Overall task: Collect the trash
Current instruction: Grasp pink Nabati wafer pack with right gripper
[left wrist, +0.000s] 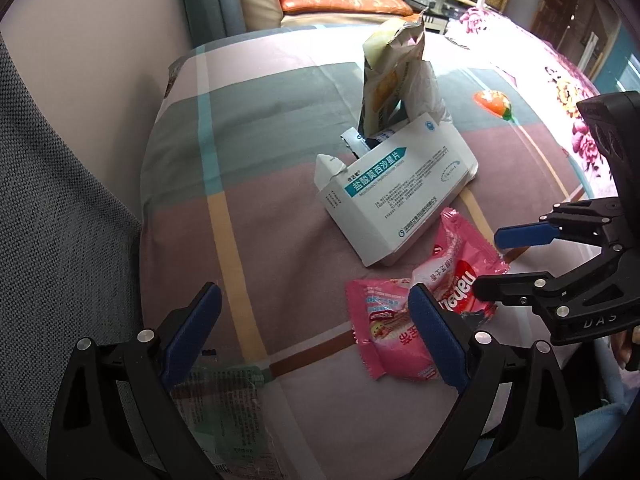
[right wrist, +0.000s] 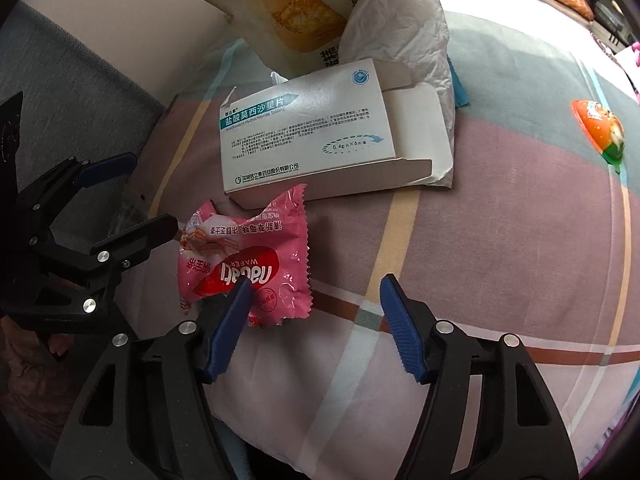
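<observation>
Pink wafer wrapper (right wrist: 256,264) nearest, medicine box (right wrist: 316,136) lying flat, long axis crosswise

Plaid bedsheet (left wrist: 280,208), blocks of grey-green and dusty pink with cream, teal and brown stripes. Grey woven fabric panel (left wrist: 52,208) along its left edge. Beyond the far end, a beige leather sofa (left wrist: 260,4) carrying an orange cushion (left wrist: 340,2). Floral pink blanket (left wrist: 568,92) at right.
</observation>
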A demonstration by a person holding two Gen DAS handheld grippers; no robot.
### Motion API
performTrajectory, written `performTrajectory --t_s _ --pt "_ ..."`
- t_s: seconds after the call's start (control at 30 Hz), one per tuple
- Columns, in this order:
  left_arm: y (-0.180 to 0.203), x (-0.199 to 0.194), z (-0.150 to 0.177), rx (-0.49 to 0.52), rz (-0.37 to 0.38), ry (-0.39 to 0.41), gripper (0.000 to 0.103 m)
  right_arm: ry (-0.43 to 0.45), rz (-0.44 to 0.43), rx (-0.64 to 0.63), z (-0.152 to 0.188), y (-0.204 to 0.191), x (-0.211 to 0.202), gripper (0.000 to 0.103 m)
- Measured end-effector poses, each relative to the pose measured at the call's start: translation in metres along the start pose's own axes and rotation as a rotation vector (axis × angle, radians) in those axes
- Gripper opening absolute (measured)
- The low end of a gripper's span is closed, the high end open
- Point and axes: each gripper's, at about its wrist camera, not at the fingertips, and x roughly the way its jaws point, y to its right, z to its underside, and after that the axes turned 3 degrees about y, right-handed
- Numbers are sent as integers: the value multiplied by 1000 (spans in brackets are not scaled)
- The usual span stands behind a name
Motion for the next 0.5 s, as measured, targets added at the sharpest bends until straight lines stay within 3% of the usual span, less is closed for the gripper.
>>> performTrajectory --t_s 0.1,0.27,0.5 --pt "-8 3 0 -19 5 -7 94 -24 -55 21 -3 2 9 12" --pt "-7 9 -3 -23 30 -11 94 -13 -68 15 -3 7 2 6" --pt "17 13 -24 35 55 26 94 50 47 79 -4 51 -31 6"
